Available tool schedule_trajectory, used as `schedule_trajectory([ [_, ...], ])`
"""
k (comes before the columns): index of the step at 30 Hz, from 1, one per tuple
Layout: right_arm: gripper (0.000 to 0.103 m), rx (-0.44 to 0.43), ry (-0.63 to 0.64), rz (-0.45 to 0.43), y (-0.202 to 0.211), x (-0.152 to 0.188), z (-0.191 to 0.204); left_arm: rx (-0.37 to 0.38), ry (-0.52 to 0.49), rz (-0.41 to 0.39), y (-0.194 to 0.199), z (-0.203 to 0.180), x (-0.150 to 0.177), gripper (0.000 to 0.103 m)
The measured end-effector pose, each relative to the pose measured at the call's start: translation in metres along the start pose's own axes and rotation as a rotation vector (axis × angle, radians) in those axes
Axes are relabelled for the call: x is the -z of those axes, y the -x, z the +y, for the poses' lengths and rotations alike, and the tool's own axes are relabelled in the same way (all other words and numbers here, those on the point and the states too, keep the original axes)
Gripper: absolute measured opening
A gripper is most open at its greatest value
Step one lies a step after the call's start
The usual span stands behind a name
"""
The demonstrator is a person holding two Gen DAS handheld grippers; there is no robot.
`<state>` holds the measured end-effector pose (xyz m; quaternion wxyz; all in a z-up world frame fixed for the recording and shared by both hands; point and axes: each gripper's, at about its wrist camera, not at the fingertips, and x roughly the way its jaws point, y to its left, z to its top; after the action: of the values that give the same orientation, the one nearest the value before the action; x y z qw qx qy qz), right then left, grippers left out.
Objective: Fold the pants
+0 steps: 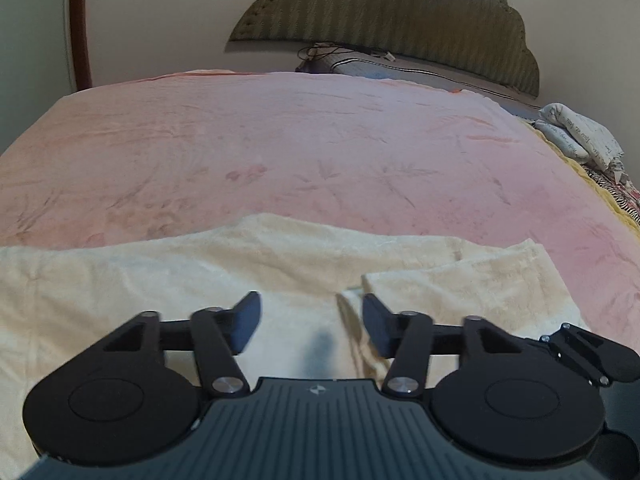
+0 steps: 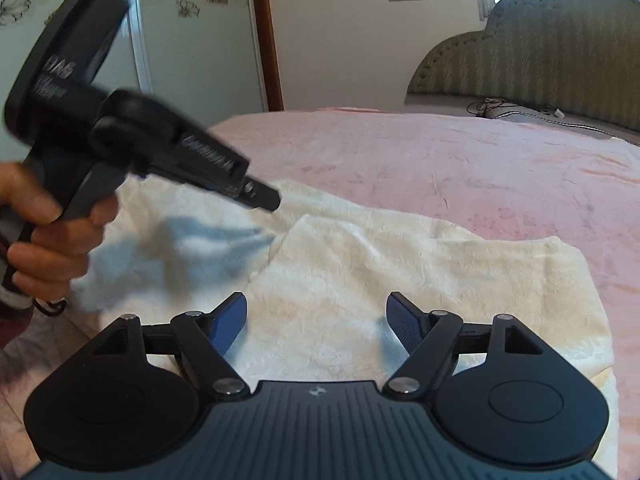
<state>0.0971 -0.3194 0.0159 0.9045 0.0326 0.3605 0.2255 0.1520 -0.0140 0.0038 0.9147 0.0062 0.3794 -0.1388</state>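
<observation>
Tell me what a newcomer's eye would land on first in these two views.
The cream fleece pants lie partly folded across the near edge of the pink plush blanket. Both black tongs, left and right, hover open over them. Behind stands a scalloped olive padded headboard.

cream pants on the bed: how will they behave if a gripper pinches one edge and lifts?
Likely floppy: the cream pants lie in soft folds and wrinkles on the pink blanket, so a lifted edge should drape rather than hold shape. The plush-looking pile suggests decent grip, not slippery. The folded layers may slide apart when lifted.
</observation>
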Motion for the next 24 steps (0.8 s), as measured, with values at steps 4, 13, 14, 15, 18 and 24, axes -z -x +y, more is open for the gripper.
schedule_trajectory([
  [4,0.078,0.022,0.026,0.051,-0.011,0.007,0.005,-0.116,-0.015,0.003,0.019,0.014,0.025,0.072],
  [13,0.091,0.131,0.019,0.034,-0.013,0.011,0.015,-0.245,0.095,-0.004,0.027,0.044,0.060,0.083],
  [14,0.096,0.149,0.021,0.034,-0.014,0.012,0.016,-0.255,0.086,-0.014,0.027,0.043,0.062,0.087],
  [15,0.101,0.166,0.021,0.036,-0.016,0.012,0.017,-0.266,0.079,-0.018,0.027,0.043,0.063,0.091],
  [18,0.103,0.179,0.007,0.038,-0.020,0.011,0.014,-0.272,0.074,-0.032,0.026,0.042,0.067,0.098],
  [24,0.103,0.159,-0.034,0.044,-0.020,0.010,0.007,-0.287,0.033,-0.057,0.023,0.037,0.076,0.103],
])
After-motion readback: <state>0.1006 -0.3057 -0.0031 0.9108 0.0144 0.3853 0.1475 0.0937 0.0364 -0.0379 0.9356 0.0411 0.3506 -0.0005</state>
